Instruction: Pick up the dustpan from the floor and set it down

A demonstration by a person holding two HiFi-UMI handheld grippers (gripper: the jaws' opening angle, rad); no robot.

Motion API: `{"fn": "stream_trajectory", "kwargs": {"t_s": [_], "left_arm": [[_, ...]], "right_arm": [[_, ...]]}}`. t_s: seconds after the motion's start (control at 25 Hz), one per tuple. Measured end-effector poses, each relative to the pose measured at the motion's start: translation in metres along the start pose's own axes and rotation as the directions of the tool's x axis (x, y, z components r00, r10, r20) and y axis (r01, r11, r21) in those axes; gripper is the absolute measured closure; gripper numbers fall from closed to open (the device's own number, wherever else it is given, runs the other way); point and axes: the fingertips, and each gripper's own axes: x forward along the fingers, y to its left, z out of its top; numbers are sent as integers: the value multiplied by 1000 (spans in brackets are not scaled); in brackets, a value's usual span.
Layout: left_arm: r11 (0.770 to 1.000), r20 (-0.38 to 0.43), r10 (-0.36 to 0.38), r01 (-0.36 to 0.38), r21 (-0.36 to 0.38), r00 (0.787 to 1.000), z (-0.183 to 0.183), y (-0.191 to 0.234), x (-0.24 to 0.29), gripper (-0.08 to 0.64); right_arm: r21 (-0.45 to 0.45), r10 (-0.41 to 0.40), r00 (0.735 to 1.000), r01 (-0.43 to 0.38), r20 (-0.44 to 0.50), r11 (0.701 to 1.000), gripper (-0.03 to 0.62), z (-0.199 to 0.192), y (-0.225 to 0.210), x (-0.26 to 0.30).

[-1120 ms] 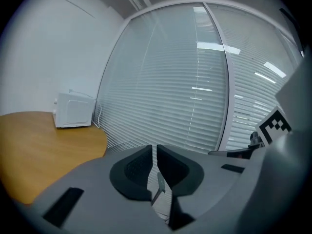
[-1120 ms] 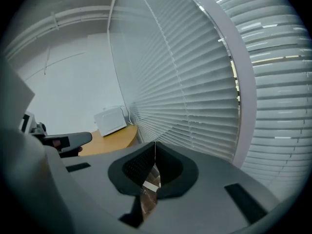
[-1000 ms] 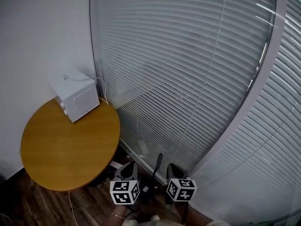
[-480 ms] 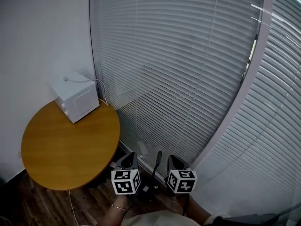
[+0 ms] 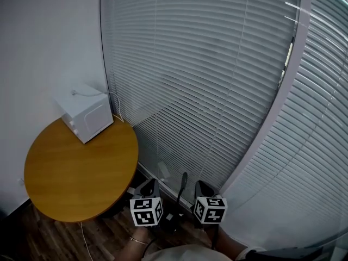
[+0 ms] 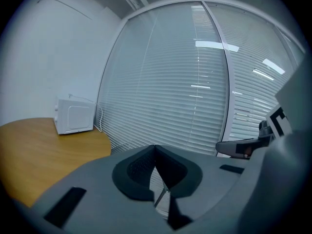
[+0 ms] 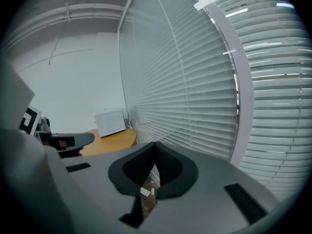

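Both claws are closed and empty. The left gripper has its two jaws pressed tip to tip, with nothing caught between them, only the blinds showing past the tips. The right gripper is the same, with its jaw tips meeting and nothing in them, and a bit of floor visible through the slot lower down. From above they are held side by side, low and close to the person, both pointing at the foot of the blinds. Between them is the dustpan. Its thin dark handle stands nearly upright, and a dark shape sits at its base on the floor, too dim to make out properly. The handle sits in the gap between the two grippers and looks clear of both. Off to the left is a round table against the wall, with a white box near its far edge and a white cable trailing from the box toward the blinds.
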Motion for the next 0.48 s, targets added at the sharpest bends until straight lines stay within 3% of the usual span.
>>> {"fn": "stream_trajectory", "kwargs": {"t_s": [0.48], "left_arm": [[1000,-5,-17,17,14,1000,-6,-9,-1,541]], "right_arm": [[22,-43,999,42,24,999,560,1,-10,-8]]}}
